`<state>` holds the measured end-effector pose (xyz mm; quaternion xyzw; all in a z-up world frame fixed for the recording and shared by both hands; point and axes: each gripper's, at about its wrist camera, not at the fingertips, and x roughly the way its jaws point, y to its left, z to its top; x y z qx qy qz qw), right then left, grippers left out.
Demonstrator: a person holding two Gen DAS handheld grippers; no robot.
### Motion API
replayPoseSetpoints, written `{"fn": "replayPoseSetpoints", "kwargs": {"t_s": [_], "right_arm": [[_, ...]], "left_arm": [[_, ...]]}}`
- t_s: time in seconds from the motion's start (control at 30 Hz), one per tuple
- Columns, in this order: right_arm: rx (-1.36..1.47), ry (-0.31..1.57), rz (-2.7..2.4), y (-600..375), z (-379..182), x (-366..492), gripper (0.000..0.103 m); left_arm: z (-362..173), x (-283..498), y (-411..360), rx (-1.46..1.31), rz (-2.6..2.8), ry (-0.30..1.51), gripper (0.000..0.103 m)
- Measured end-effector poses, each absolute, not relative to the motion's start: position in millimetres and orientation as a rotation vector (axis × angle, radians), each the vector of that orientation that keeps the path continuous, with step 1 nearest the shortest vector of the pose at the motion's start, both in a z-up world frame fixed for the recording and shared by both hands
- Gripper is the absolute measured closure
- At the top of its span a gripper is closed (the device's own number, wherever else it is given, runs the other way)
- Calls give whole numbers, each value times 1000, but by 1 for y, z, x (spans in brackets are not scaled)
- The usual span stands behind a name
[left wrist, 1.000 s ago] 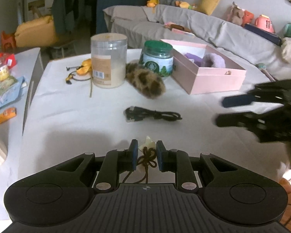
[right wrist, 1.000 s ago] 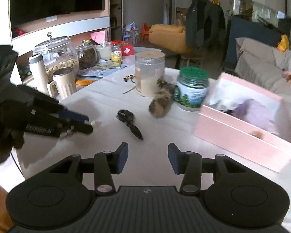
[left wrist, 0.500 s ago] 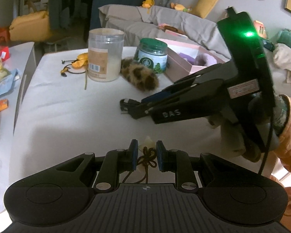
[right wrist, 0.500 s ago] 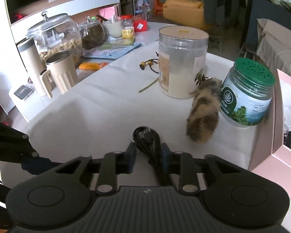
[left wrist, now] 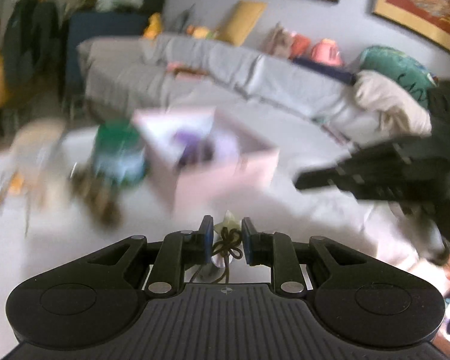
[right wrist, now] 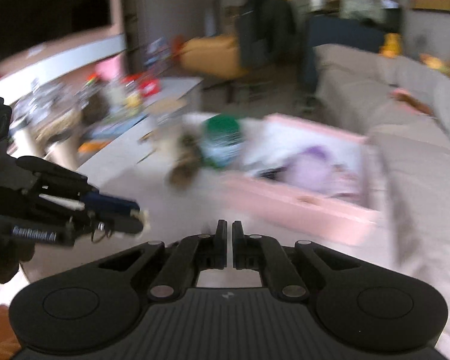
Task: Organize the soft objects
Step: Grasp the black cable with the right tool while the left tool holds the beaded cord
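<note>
My left gripper (left wrist: 224,225) is shut on a small pale pouch (left wrist: 230,220) tied with a dark string bow; it also shows at the left of the right wrist view as the left gripper (right wrist: 141,218). My right gripper (right wrist: 229,225) is shut, and I see nothing between its fingers. From the left wrist view the right gripper (left wrist: 303,180) hovers at the right above the table. An open pink box (left wrist: 225,180) (right wrist: 300,207) holds a purple soft thing (left wrist: 192,141) (right wrist: 312,165). A spotted brown furry piece (left wrist: 102,201) (right wrist: 183,171) lies beside it. Both views are motion-blurred.
A green-lidded jar (left wrist: 120,156) (right wrist: 223,144) stands between the furry piece and the box, with a pale tall jar (left wrist: 36,150) further left. A grey sofa (left wrist: 255,84) with cushions lies behind the white table (left wrist: 45,240). A cluttered side counter (right wrist: 120,105) sits at the left.
Both grippers have risen and swung toward the pink box. The right gripper's jaws closed from wide apart to shut; the black cable seen between them half a second ago is out of view.
</note>
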<state>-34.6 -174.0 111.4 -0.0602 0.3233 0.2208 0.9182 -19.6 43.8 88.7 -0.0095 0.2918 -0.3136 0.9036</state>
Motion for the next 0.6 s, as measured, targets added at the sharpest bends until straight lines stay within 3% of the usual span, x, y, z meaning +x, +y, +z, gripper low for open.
{"fn": "replayPoseSetpoints", "kwargs": {"t_s": [0.2, 0.23, 0.3, 0.33, 0.5, 0.6], "right_arm": [[-39, 640, 430, -219, 118, -19, 97], [-37, 645, 441, -220, 110, -16, 88], [-33, 673, 469, -218, 88, -10, 47], [-29, 694, 475, -216, 76, -5, 42], [-49, 757, 553, -197, 46, -5, 42], [-104, 735, 598, -188, 45, -16, 41]], "left_arm": [[111, 43, 15, -73, -576, 535, 80], [110, 53, 11, -73, -564, 545, 80], [108, 75, 4, -101, -531, 562, 80], [108, 86, 2, -121, -528, 569, 80], [91, 159, -4, -292, -580, 708, 80], [80, 164, 7, -324, -508, 672, 80]]}}
